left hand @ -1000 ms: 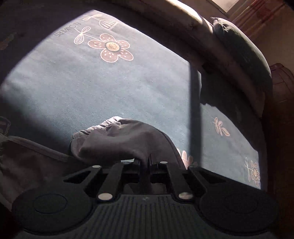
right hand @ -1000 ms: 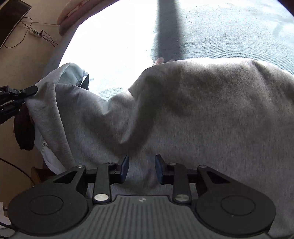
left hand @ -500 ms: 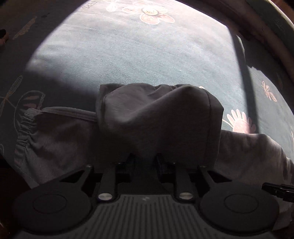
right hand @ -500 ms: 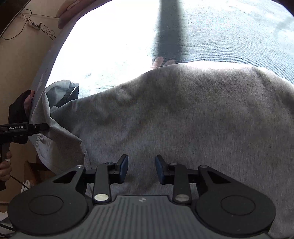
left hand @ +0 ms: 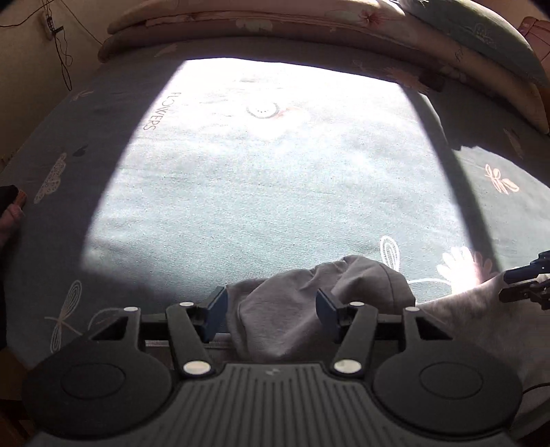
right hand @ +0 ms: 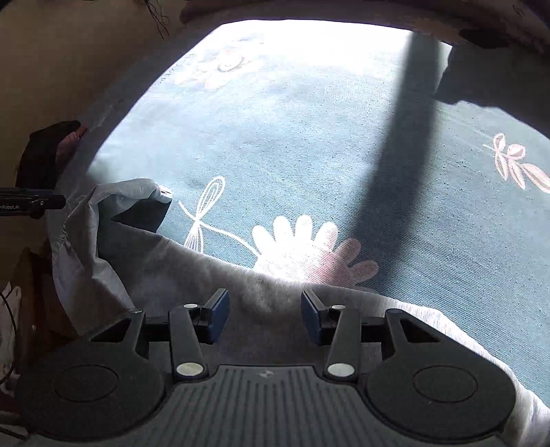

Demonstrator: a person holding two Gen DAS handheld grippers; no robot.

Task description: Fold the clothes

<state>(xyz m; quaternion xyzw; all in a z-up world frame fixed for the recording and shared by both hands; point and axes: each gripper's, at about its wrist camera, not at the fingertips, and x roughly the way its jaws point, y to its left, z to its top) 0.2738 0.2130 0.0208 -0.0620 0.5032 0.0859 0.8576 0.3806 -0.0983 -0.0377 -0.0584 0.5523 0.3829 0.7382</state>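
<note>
A grey garment lies at the near edge of a blue flowered bedspread. In the left wrist view a bunched fold of it sits between the fingers of my left gripper, which is open and holds nothing. In the right wrist view the garment spreads under my right gripper, which is open over it and holds nothing. A lighter lining fold stands up at the left. The tip of the other gripper shows at the right edge of the left view and at the left edge of the right view.
Pillows and a rolled blanket line the far edge of the bed. A wall with cables is at the far left. A sunlit patch covers the middle of the bedspread. A hand shows at the left edge.
My left gripper has opened and let go of the grey fold, which dropped onto the bed. My right gripper opened wider. Both views now look farther across the bed.
</note>
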